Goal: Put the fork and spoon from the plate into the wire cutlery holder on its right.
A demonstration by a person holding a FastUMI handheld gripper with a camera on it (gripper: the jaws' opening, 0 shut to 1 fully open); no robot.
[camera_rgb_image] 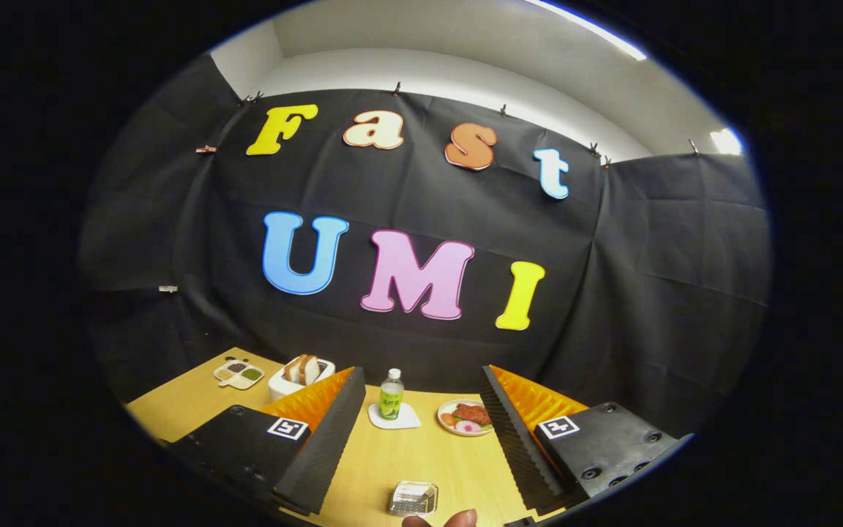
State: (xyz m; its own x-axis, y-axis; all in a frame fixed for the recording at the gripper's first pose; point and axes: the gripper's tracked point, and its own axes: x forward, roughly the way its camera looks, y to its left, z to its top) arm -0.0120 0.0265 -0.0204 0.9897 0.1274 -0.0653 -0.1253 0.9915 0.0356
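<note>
Two tool (421, 410) fingers spread, grasping nothing.

Counting, across the wooden table (392, 461): one small green-labelled bottle (391, 394), standing on one white coaster (393, 417); one plate of food (465, 418); one white container (299, 378) holding bread slices, number unclear; one divided condiment dish (238, 373) showing three filled sections; one small wire-mesh tray (413, 498). Showing one gripper (423, 413), two fingers spread wide apart, nothing held between them.
</note>
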